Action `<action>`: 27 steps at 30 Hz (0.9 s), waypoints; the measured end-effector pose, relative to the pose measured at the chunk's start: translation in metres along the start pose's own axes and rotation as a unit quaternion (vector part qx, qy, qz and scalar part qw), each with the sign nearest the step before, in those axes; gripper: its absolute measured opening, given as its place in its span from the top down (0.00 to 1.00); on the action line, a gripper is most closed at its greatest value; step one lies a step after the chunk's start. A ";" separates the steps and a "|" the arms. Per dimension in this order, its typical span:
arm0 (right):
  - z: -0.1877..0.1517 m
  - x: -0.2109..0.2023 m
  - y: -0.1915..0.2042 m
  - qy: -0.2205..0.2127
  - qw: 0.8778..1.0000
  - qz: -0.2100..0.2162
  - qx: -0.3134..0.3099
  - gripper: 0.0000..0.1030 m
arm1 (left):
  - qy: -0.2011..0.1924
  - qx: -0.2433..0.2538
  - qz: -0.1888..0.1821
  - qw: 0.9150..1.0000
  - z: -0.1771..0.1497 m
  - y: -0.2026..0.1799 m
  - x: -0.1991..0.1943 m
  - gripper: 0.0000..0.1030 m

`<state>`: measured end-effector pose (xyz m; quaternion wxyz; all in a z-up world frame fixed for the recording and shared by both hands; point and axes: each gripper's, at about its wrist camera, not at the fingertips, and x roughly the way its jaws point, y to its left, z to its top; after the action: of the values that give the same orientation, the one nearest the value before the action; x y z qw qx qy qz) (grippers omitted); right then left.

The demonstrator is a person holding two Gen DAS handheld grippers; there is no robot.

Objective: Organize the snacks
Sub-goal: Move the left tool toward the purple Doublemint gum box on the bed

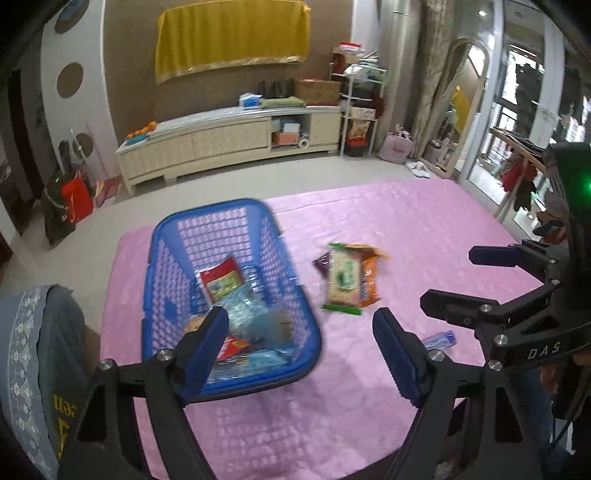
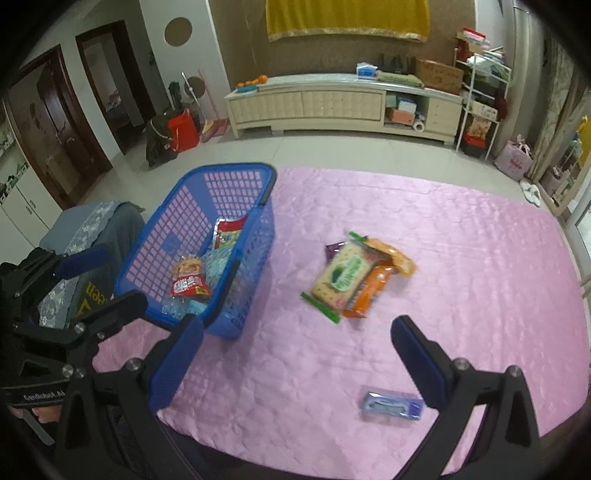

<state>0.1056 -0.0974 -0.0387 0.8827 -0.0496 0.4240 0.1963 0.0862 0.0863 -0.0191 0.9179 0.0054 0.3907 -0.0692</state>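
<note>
A blue basket point(image 2: 207, 251) with lattice walls is set on the left part of a table covered with a pink quilted cloth point(image 2: 461, 258). Several snacks are held inside it: a red packet with a green label point(image 1: 221, 280) leaned against the far wall, a red and orange packet point(image 2: 188, 282) nearer the front, and clear bluish wrappers point(image 1: 243, 310) between them.

To the right of the basket, apart from it, a small pile of snacks is seen on the cloth. A cracker pack with green ends point(image 2: 338, 278) lies on top, an orange pack point(image 2: 365, 295) is partly tucked under its right side, a purple wrapper point(image 2: 332, 249) shows at the upper left, and a yellow-orange pack point(image 2: 397, 258) sticks out at the upper right. Nearer the front edge, well apart from the pile, a small blue and clear packet point(image 2: 391, 405) lies alone.

The left gripper point(image 1: 301, 354) is held above the basket's near right corner; its fingers point(image 1: 207, 350) are spread wide and nothing is gripped between them. The right gripper point(image 2: 295, 363) is held over bare cloth in front of the pile, fingers point(image 2: 417, 362) likewise spread wide and empty.

Beyond the table, a long cream cabinet point(image 2: 332, 103) stands against the wall beneath a yellow cloth point(image 2: 347, 18).
</note>
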 end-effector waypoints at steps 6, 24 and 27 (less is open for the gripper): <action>-0.011 -0.027 -0.027 -0.015 1.000 -0.007 0.005 0.00 | -0.008 0.028 -0.009 1.000 0.006 -0.041 -0.009 0.21; -0.071 -0.042 -0.116 -0.026 0.998 -0.059 0.021 0.00 | 0.013 0.091 -0.064 0.994 -0.012 -0.131 0.044 0.21; -0.083 -0.038 -0.129 -0.036 0.997 -0.067 0.023 0.00 | 0.021 0.103 -0.080 0.991 -0.021 -0.140 0.056 0.21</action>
<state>0.0740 -0.2483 -0.0728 0.9094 -0.0508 0.3921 0.1289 0.0916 -0.0582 -0.0678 0.8956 0.0704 0.3997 -0.1820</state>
